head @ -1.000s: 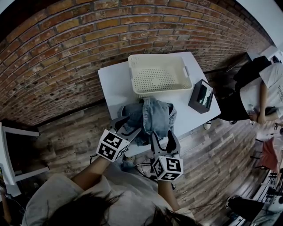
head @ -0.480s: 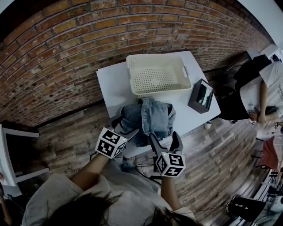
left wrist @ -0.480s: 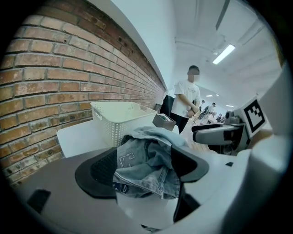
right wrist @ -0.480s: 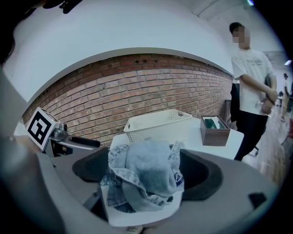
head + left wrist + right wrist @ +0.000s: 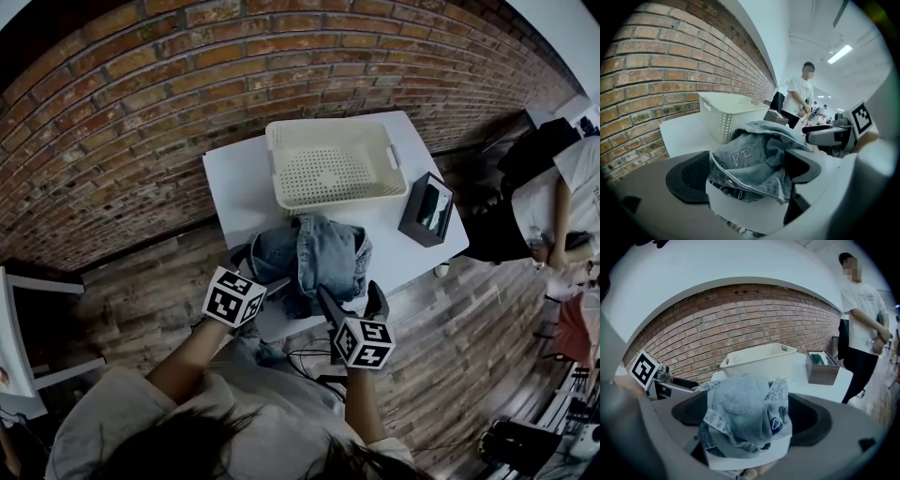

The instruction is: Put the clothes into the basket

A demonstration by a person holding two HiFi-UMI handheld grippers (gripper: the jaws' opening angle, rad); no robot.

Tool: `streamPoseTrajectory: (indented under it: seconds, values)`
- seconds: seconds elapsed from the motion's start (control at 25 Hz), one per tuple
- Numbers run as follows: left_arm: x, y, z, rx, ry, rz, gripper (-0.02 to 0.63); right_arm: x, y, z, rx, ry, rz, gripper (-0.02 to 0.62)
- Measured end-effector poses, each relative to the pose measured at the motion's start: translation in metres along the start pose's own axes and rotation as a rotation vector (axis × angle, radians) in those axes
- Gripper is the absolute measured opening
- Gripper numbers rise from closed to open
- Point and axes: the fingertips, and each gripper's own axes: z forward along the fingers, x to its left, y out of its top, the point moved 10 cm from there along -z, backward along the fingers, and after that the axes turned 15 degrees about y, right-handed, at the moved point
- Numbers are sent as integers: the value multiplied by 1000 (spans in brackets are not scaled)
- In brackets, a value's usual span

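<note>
Both tongs have backed away from the basket (image 5: 323, 125) and their jaws have just been opening; left tongs (image 5: 260, 268) and right tongs (image 5: 349, 298) now stand wide, gripping nothing. The gripper views show the denim clothes (image 5: 319, 258) lying loose between the pads. Only the head view shows the heap on the counter (image 5: 239, 178) just short of the basket; its underside is hidden.

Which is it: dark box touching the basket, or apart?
Apart. The right gripper view shows a strip of white table between the basket and the dark box.
</note>
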Motion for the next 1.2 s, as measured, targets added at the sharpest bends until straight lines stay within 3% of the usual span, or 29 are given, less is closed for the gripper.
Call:
streamPoseTrajectory:
  seconds: [0.28, 0.48, 0.84, 1.2]
  values:
    - [9, -4, 20, 71, -12, -27, 517, -18, -4, 11, 65, 6, 25, 537]
    - [12, -6, 36, 132, -38, -26, 526, -33, -11, 22, 114, 45, 88, 577]
    - [10, -12, 62, 236, -118, -45, 557, -58, -24, 44, 207, 134, 226, 581]
    - [10, -18, 90, 339, -231, -45, 566, -80, -43, 74, 307, 331, 405, 583]
